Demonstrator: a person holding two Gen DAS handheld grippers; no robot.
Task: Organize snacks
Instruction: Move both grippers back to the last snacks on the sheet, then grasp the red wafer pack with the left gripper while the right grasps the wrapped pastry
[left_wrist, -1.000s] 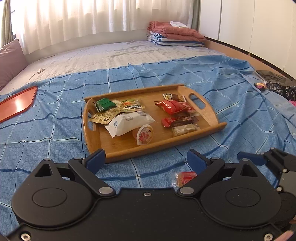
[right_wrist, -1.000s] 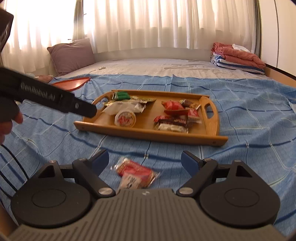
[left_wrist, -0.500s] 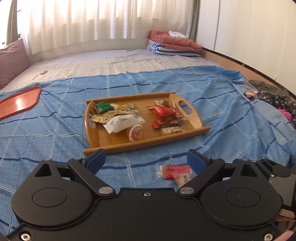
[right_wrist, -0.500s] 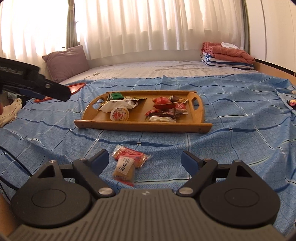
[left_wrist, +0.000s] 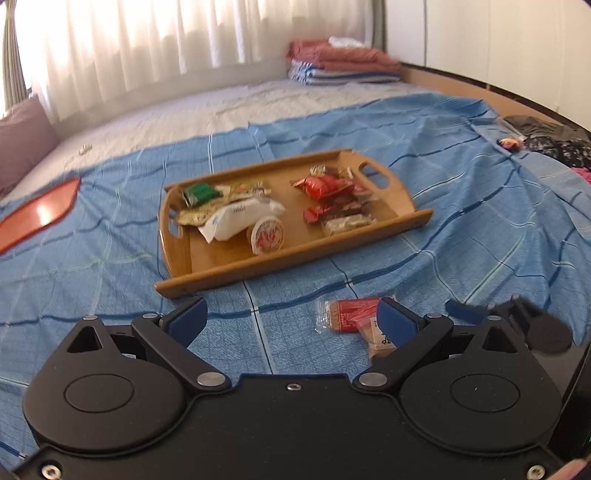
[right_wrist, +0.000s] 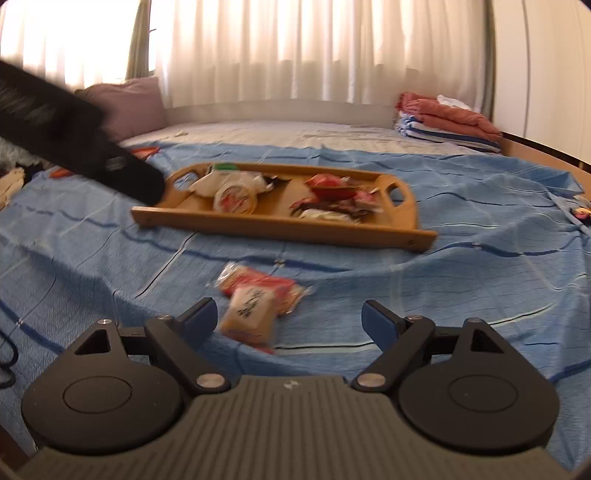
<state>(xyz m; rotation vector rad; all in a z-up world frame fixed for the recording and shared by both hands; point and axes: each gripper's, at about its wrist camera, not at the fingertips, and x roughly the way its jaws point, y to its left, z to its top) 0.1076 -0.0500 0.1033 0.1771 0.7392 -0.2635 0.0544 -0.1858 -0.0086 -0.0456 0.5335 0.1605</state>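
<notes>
Blue bedspread (right_wrist: 480, 236): one wooden tray (right_wrist: 280, 226), two loose snack packets (right_wrist: 255, 299).

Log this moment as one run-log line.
left gripper: open, empty | right gripper: open, empty, near two loose snack packets on blue sheet | wooden tray: holds other snacks

A wooden tray (left_wrist: 402, 192) of snacks sits on the blue bedspread (left_wrist: 480, 221), with a red packet (left_wrist: 347, 314) lying loose just before the left gripper (left_wrist: 291, 319), jaws apart.
</notes>
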